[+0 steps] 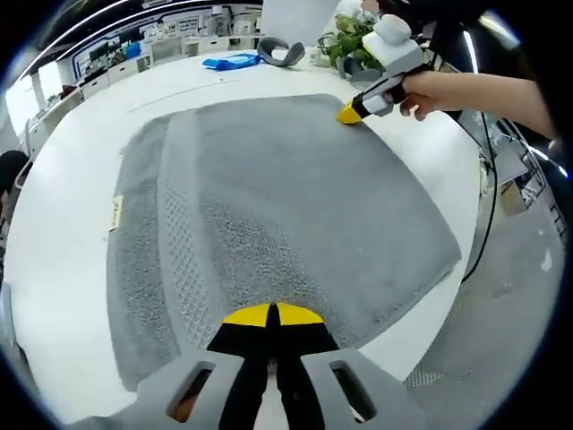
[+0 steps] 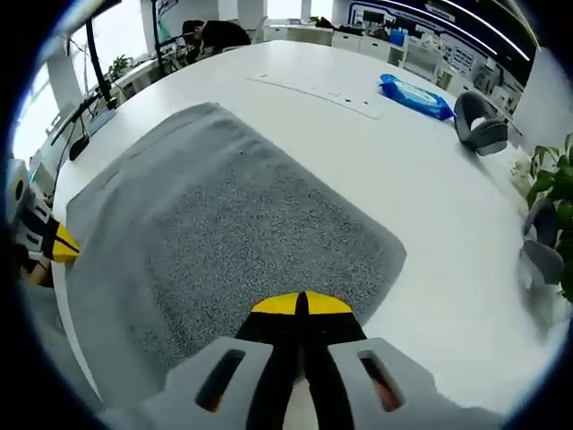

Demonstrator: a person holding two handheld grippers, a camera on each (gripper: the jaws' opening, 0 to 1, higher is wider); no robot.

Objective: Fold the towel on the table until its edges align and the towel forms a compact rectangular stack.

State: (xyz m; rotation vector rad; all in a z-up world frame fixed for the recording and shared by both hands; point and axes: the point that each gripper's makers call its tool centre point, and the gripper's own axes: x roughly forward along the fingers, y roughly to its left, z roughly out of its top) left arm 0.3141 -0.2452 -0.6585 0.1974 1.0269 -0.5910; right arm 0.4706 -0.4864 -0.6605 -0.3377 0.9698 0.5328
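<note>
1. Towel (image 1: 286, 215): grey, spread flat on the white table (image 1: 72, 269). In the left gripper view it runs from just ahead of my left tongs away toward the far corner, where my right tongs sit.
2. Left tongs (image 1: 272, 313): the yellow tips are pressed together with only a thin seam between them. They rest over the near edge of the towel; I cannot tell whether any cloth is pinched between them.
3. Right tongs (image 1: 350, 114), seen across the towel in the left gripper view: the yellow tip touches the far corner of the towel, with a hand (image 1: 430, 92) on the grip behind it.
4. Right tongs (image 2: 302, 305) in their own view: the tips are closed to a narrow line over the towel's (image 2: 233, 233) near corner. Whether they have hold of the cloth is not visible.
5. Left tongs (image 2: 63, 244) again, at the left edge of the right gripper view: a yellow tip at the towel's side edge.
6. Beyond the towel from my right tongs: a blue packet (image 2: 414, 97), a grey curved object (image 2: 482, 125) and a green plant (image 2: 555, 179) on the table (image 2: 448, 233).
7. A small label (image 1: 116, 213) sits at the towel's edge, to the left ahead of my left tongs.
</note>
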